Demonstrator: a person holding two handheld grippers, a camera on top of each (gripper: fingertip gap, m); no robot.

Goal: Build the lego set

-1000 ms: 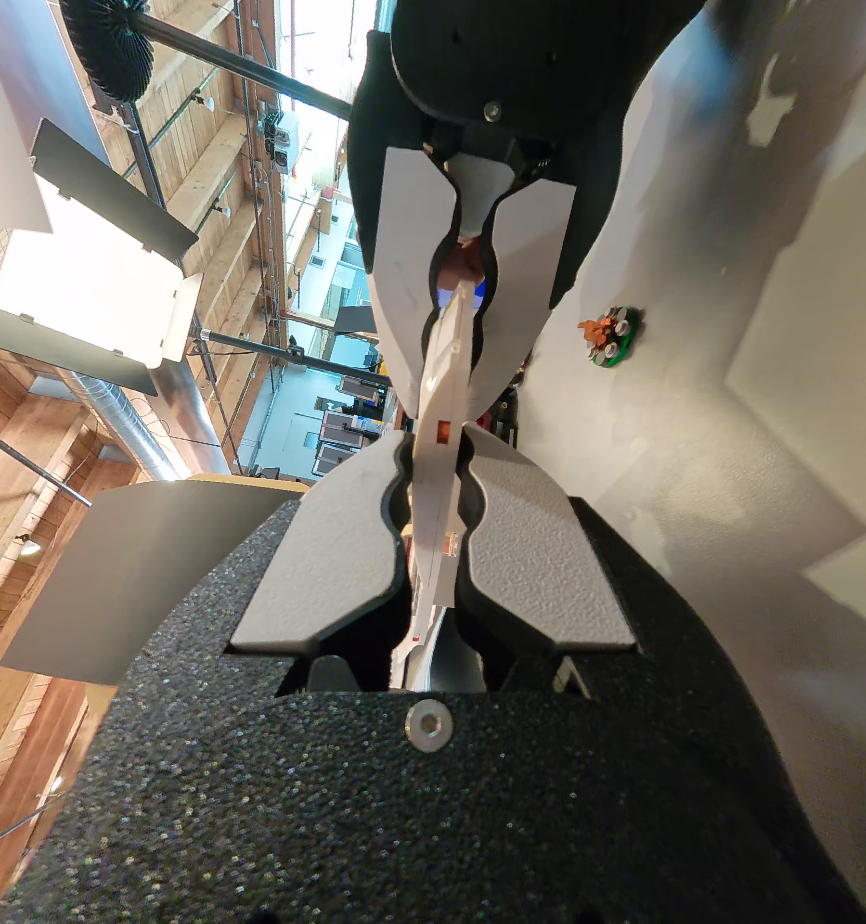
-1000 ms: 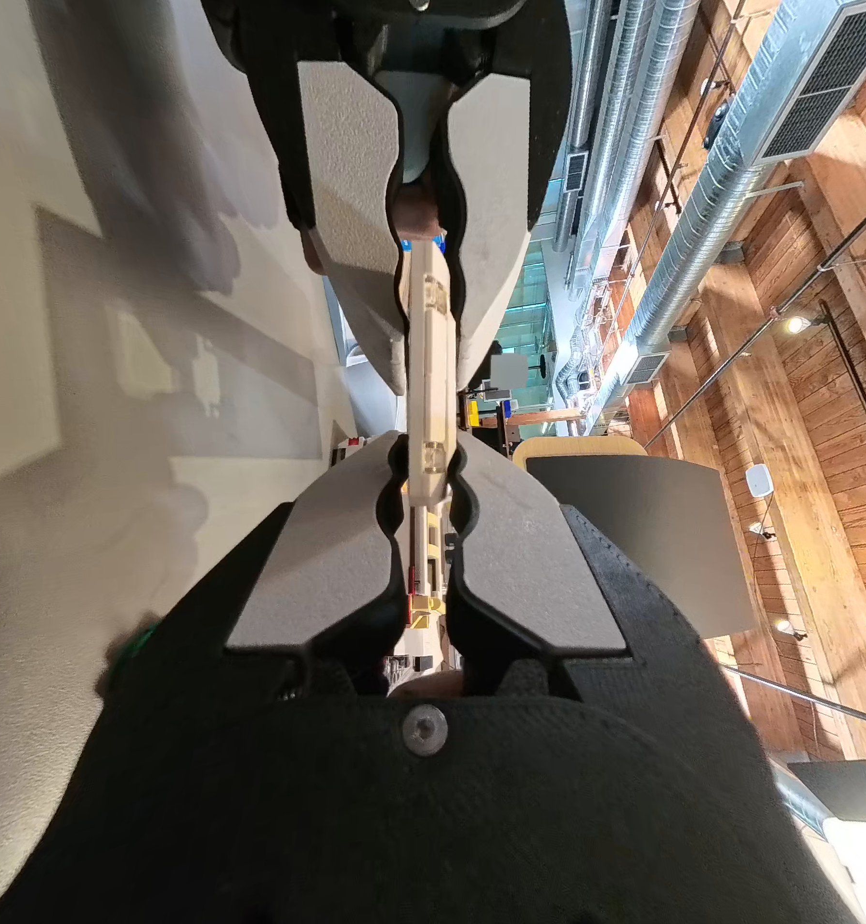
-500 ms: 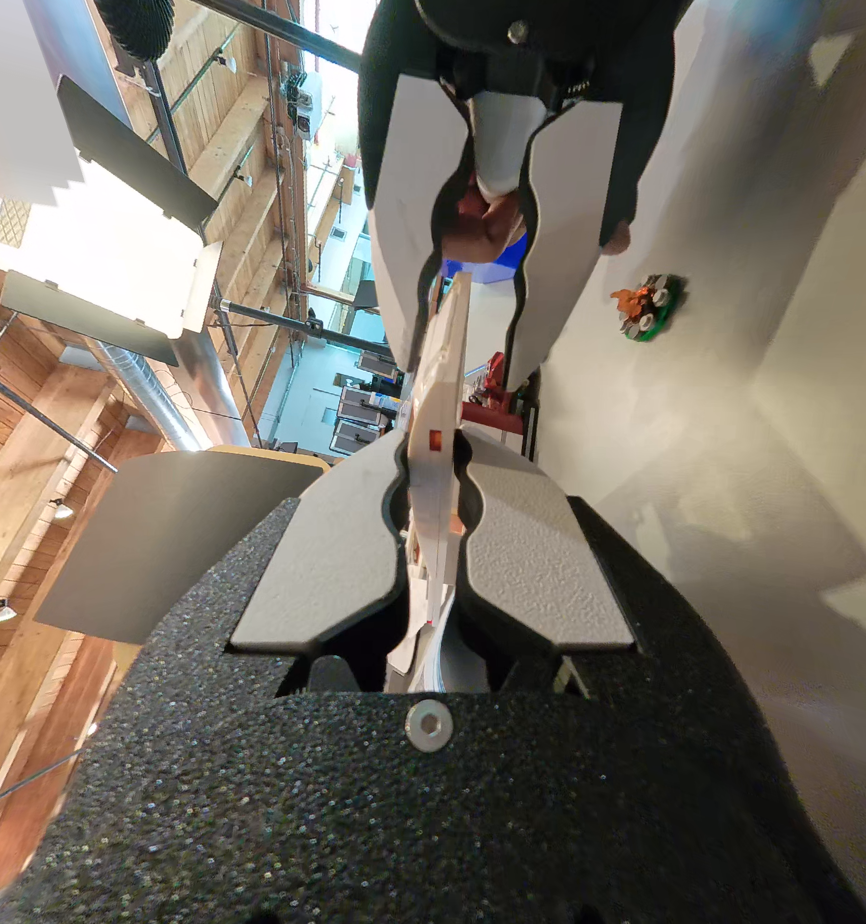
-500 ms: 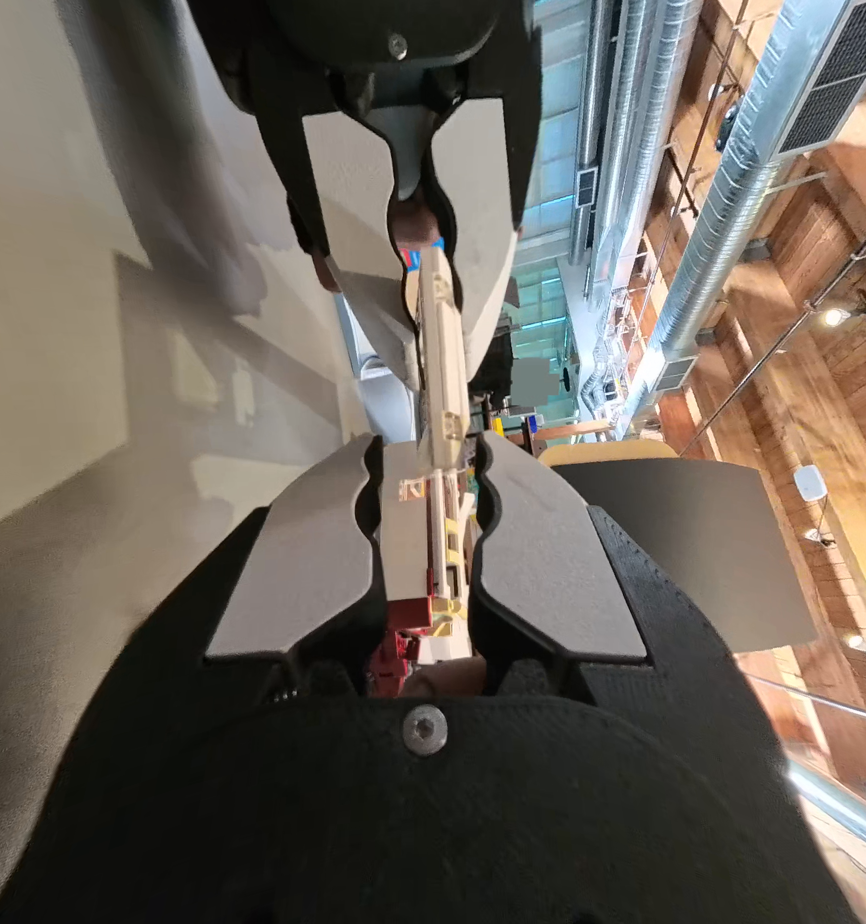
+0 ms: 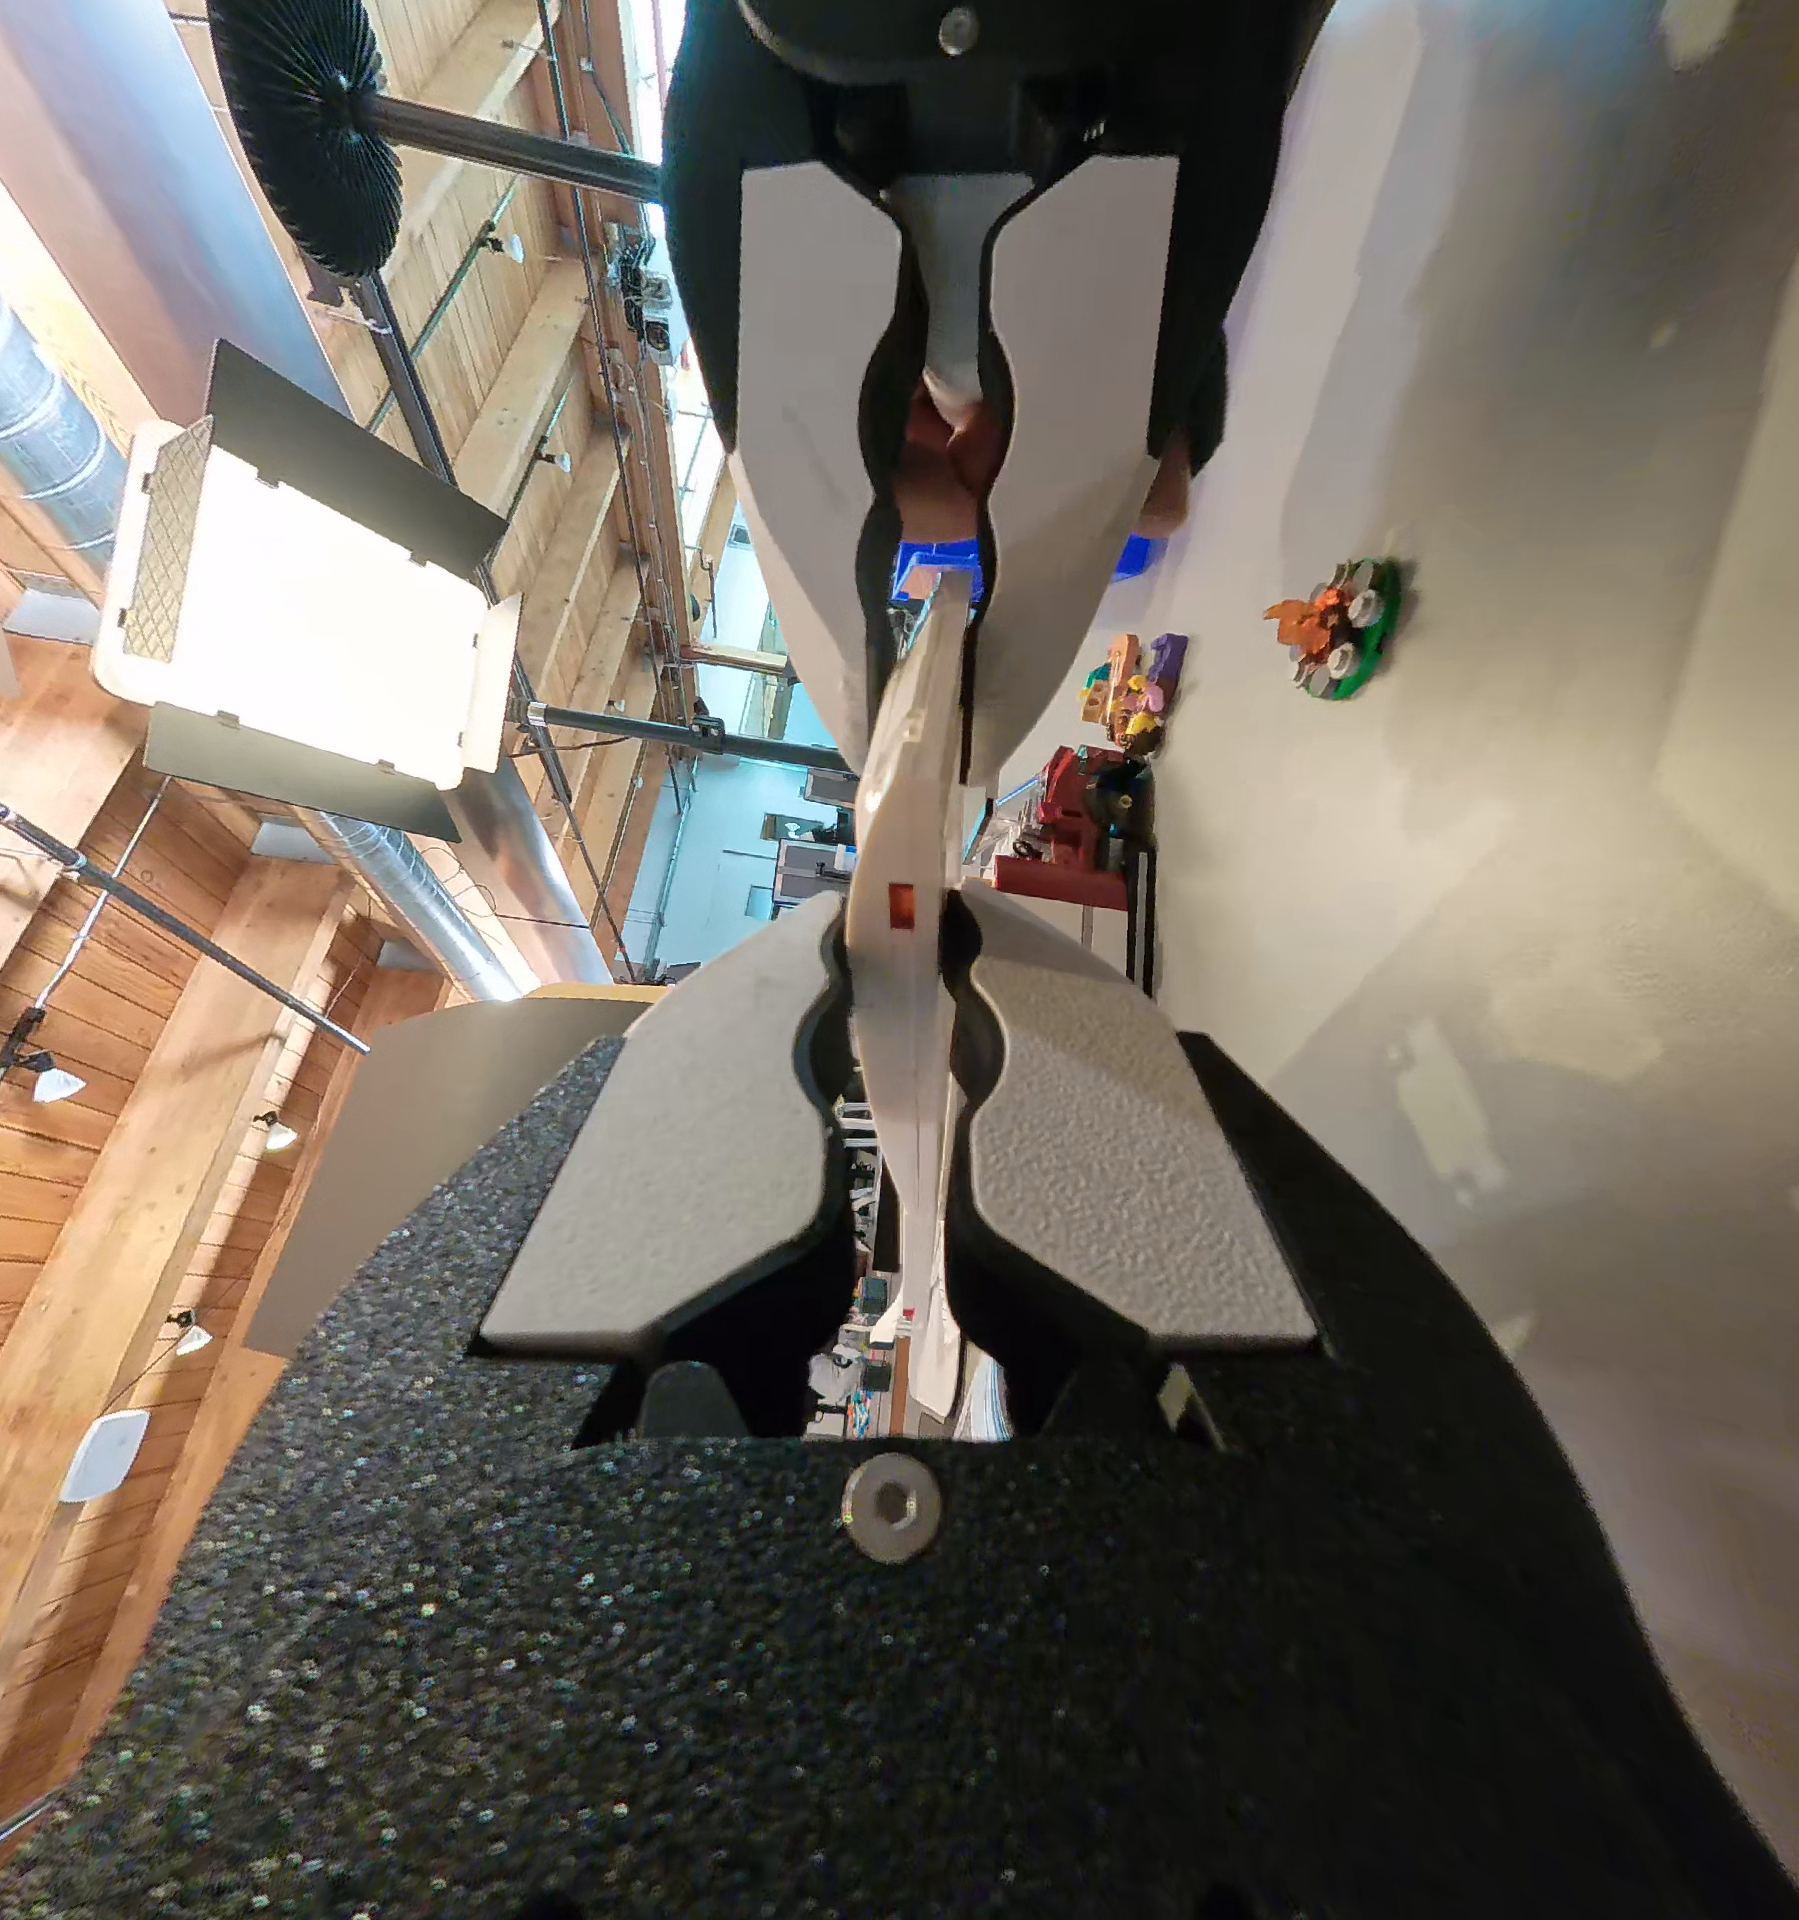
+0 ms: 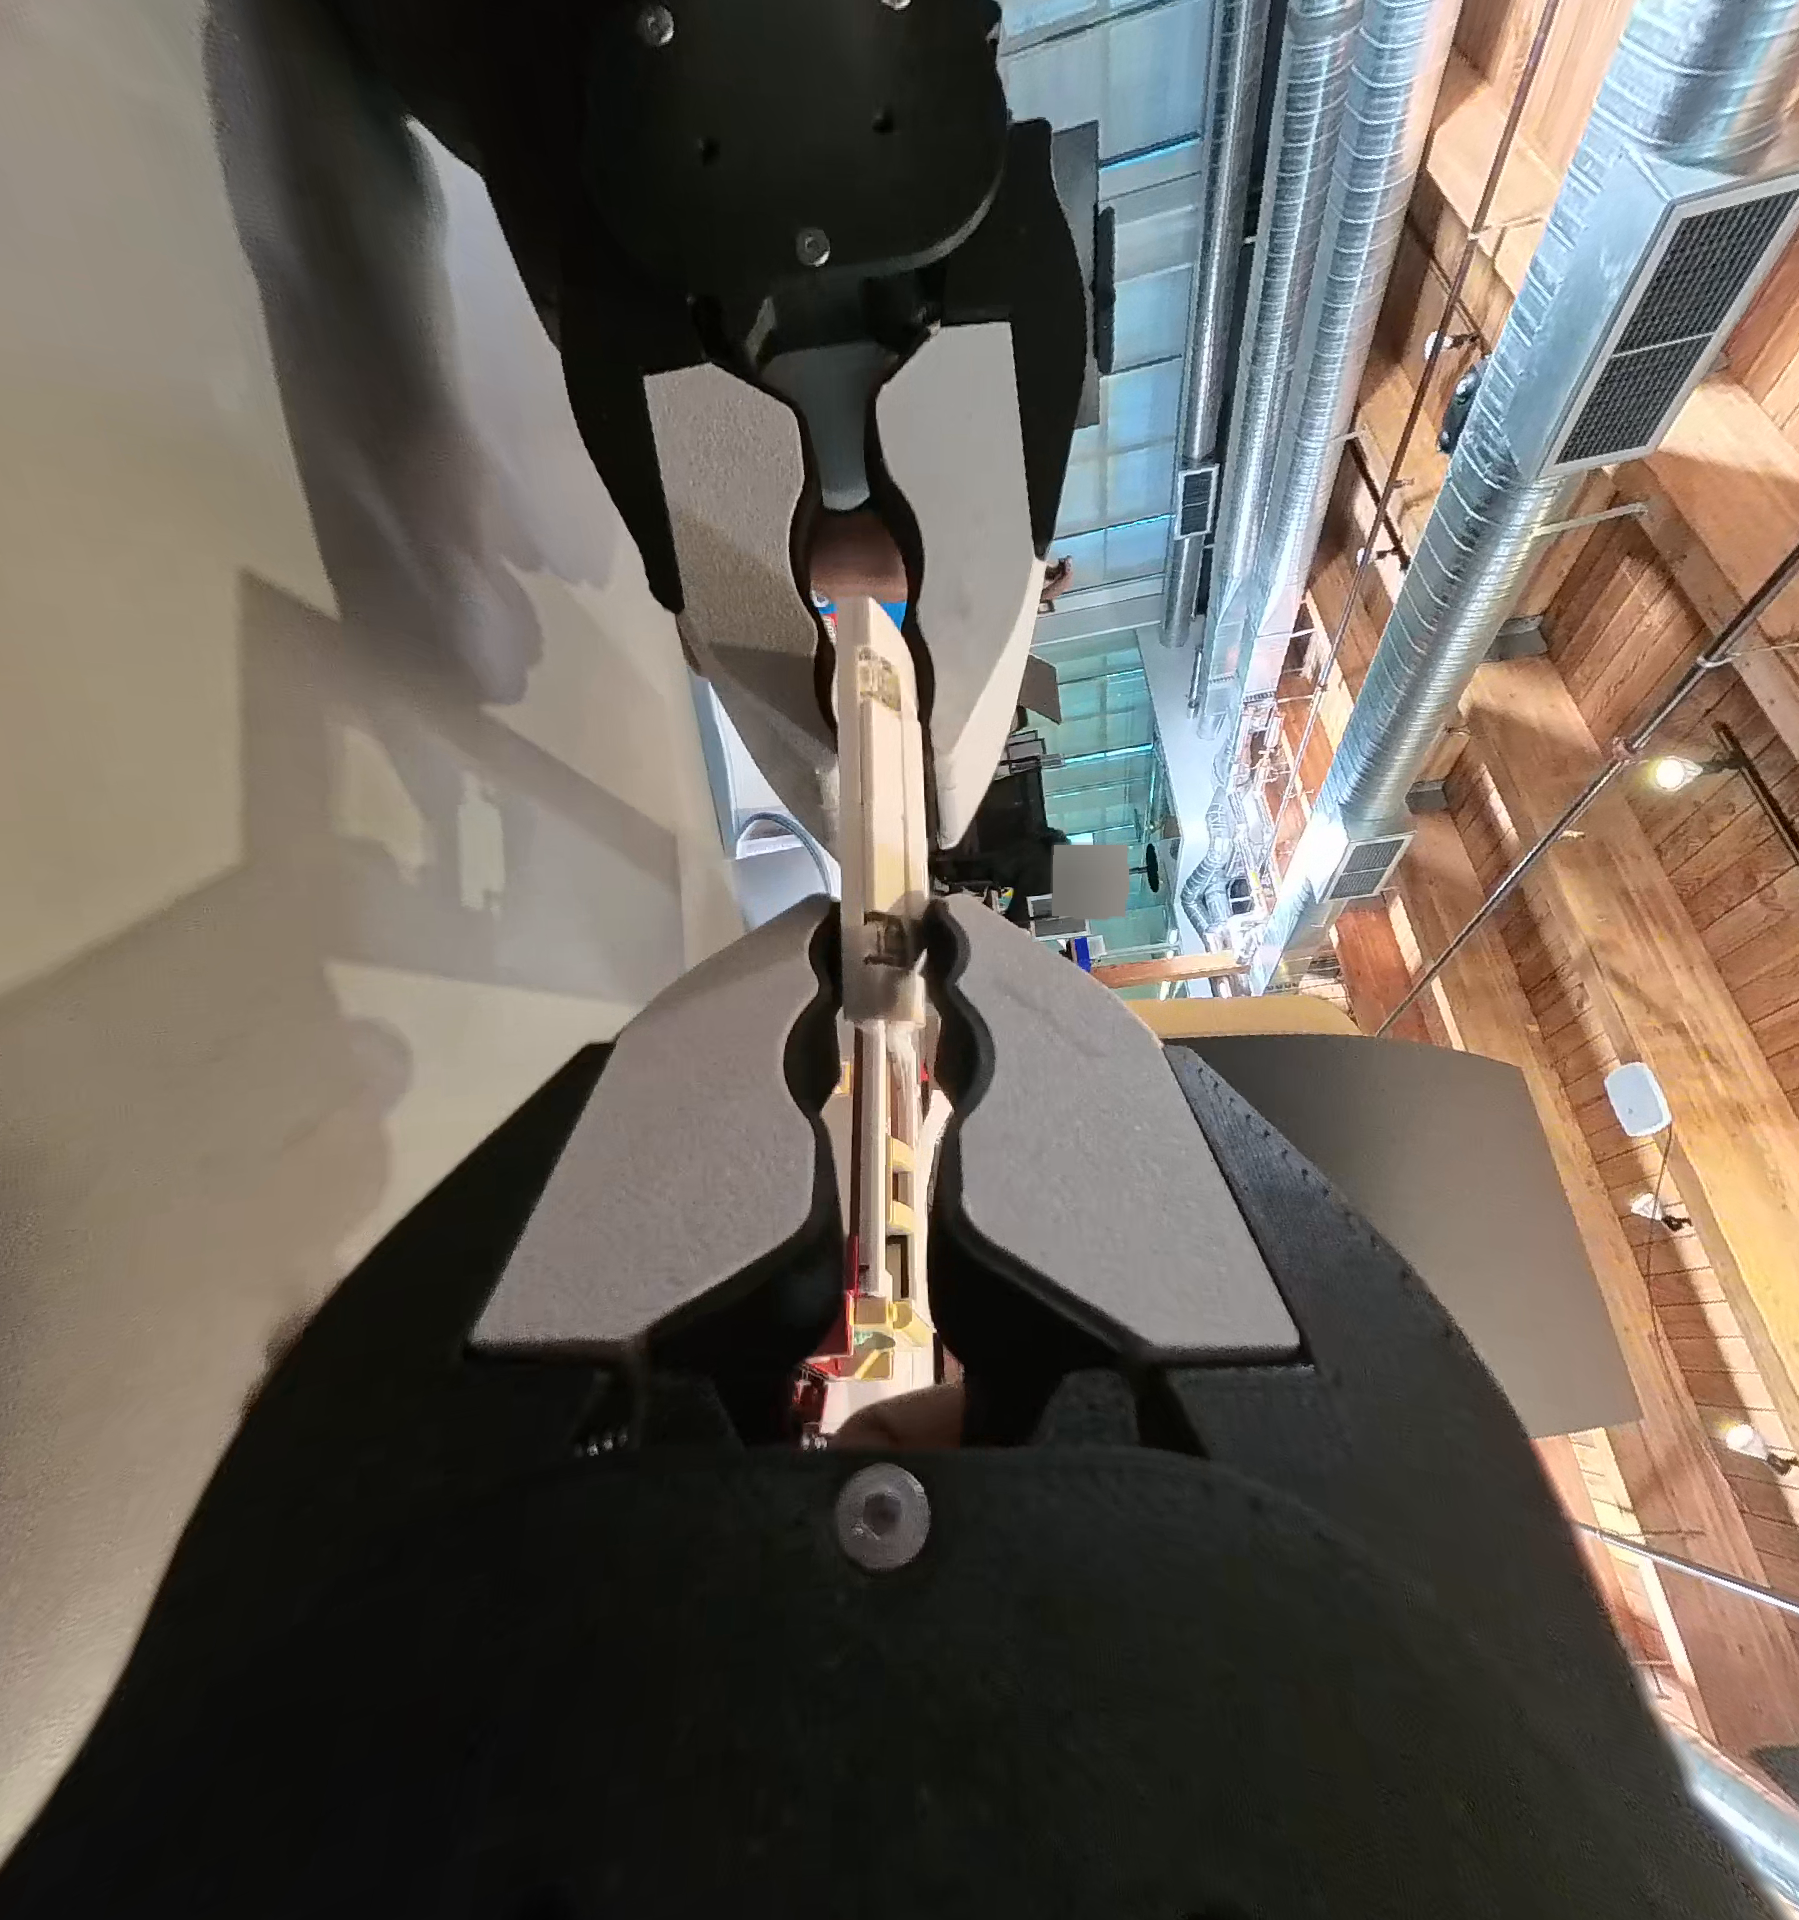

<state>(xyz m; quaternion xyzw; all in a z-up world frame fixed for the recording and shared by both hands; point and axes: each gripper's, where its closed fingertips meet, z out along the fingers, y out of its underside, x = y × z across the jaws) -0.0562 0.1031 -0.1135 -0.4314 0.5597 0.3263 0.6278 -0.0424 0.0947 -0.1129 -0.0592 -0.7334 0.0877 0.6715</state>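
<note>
Item: long white brick-built panel (image 5: pixel 900 831) — held in the air between two facing tongs, its long axis running straight from one to the other. Left tongs (image 5: pixel 900 920) pinch one end, both pads pressed on it beside a small orange-red tile (image 5: pixel 902 906). Right tongs (image 6: pixel 882 940) pinch the opposite end. Nearby on the white bench (image 5: pixel 1497 935): round green brick piece (image 5: pixel 1342 634), small colourful brick pile (image 5: pixel 1134 691).
</note>
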